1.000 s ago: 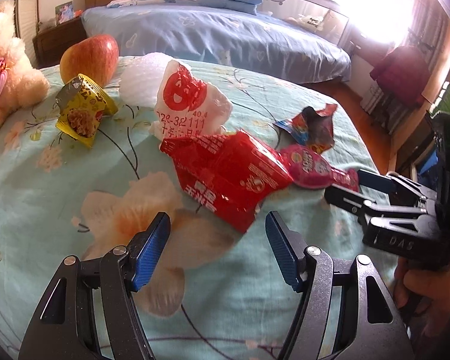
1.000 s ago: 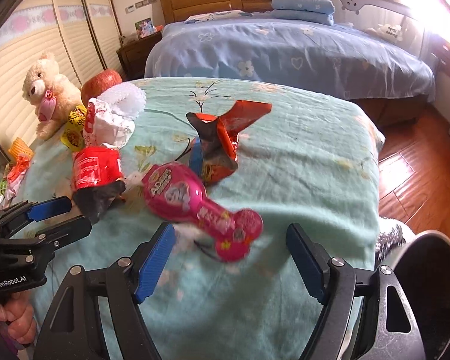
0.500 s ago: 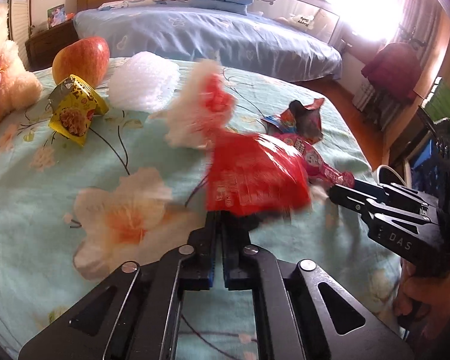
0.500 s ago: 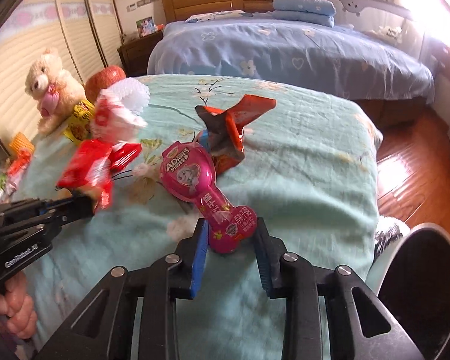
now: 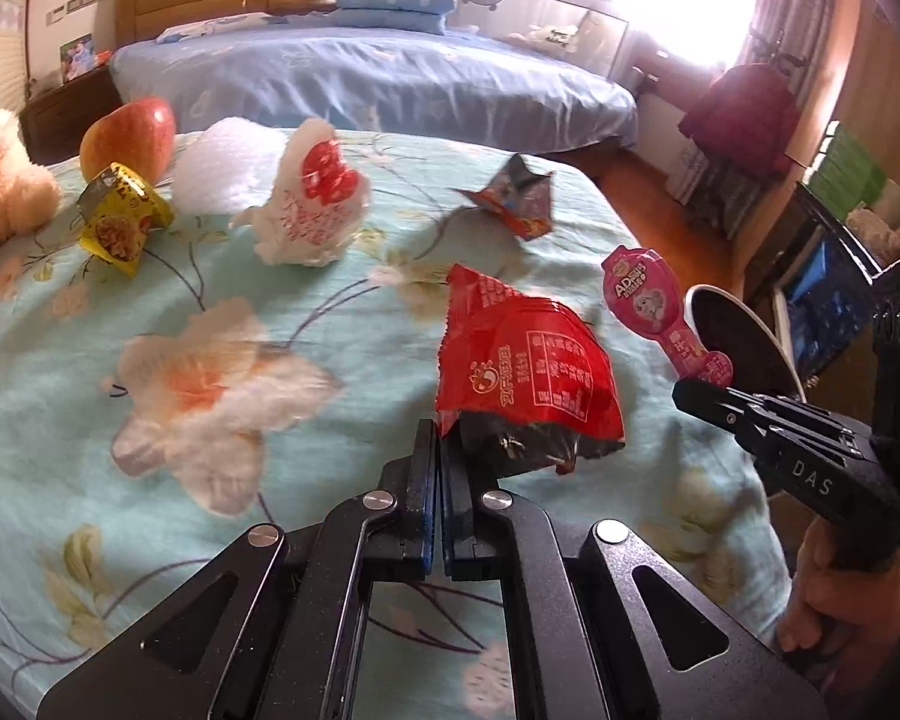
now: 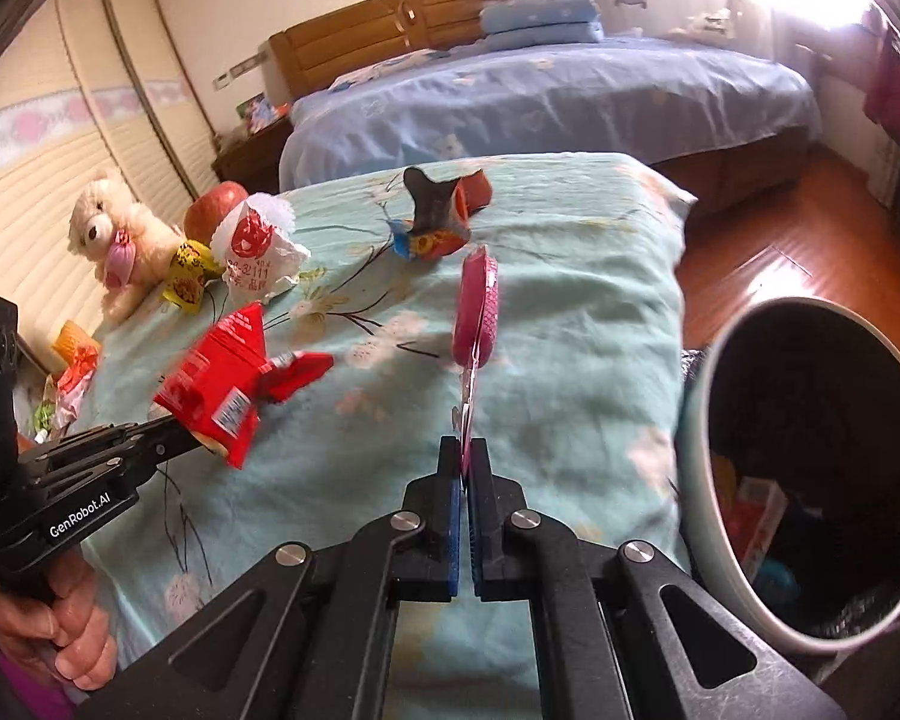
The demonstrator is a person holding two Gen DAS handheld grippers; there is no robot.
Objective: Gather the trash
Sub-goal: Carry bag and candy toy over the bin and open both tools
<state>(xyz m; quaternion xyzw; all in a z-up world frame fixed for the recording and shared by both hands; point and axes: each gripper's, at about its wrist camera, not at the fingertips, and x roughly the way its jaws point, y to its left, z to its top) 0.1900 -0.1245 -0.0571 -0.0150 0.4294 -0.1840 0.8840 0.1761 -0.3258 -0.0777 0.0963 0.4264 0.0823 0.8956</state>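
Observation:
My left gripper (image 5: 438,441) is shut on a red snack wrapper (image 5: 522,360) and holds it above the green floral bedspread (image 5: 210,360). My right gripper (image 6: 467,450) is shut on a pink candy wrapper (image 6: 477,312), held edge-on above the bed. Each shows in the other view: the red wrapper (image 6: 222,384) at the left, the pink wrapper (image 5: 648,300) at the right. A dark trash bin (image 6: 810,450) stands beside the bed at the right. A white printed wrapper (image 5: 312,198), a yellow wrapper (image 5: 120,219) and an orange-blue wrapper (image 5: 519,198) lie on the bed.
A red apple (image 5: 129,135), a white foam piece (image 5: 228,168) and a teddy bear (image 6: 114,240) sit at the bed's far left. A blue bed (image 6: 540,96) lies behind. Wooden floor (image 6: 750,228) is to the right. More trash lies in the bin.
Both grippers closed on their wrappers and lifted them off the bedspread. The pink wrapper now stands edge-on, nearer the bin. The white wrapper shifted when the red one was pulled away.

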